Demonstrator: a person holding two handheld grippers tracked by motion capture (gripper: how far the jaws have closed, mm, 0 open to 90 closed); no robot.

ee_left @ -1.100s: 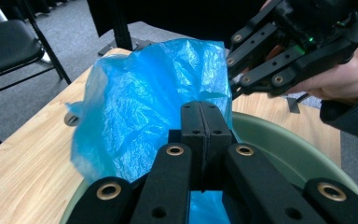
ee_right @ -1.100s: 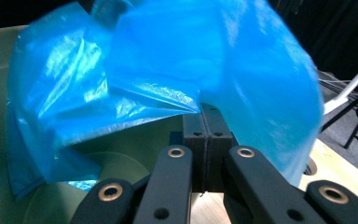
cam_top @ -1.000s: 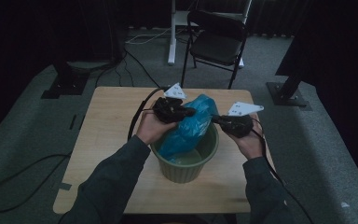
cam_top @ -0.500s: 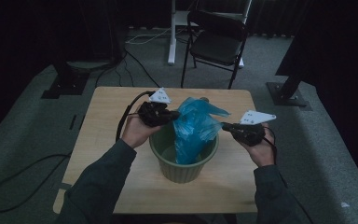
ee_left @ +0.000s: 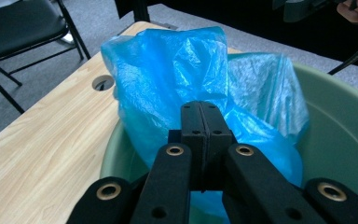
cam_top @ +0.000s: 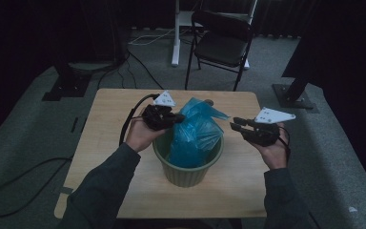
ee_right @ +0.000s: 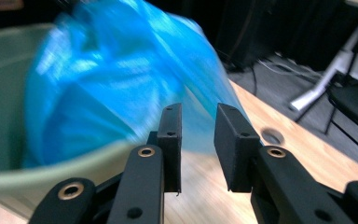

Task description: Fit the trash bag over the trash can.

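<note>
Blue bag [cam_top: 194, 131] — crinkled, translucent, bunched upright in green bin [cam_top: 188, 171].

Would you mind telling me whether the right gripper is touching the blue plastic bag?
Apart. In the high view, bare table separates the right gripper from the blue plastic bag; the right gripper view shows its jaws, just opened, with nothing between them.

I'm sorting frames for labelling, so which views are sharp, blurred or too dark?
High view: dim, with a near-black background, but blue bag and green bin are readable. Left gripper view: sharp and well lit on the bag. Right gripper view: bag and bin smeared by motion blur, jaws crisp.
</note>
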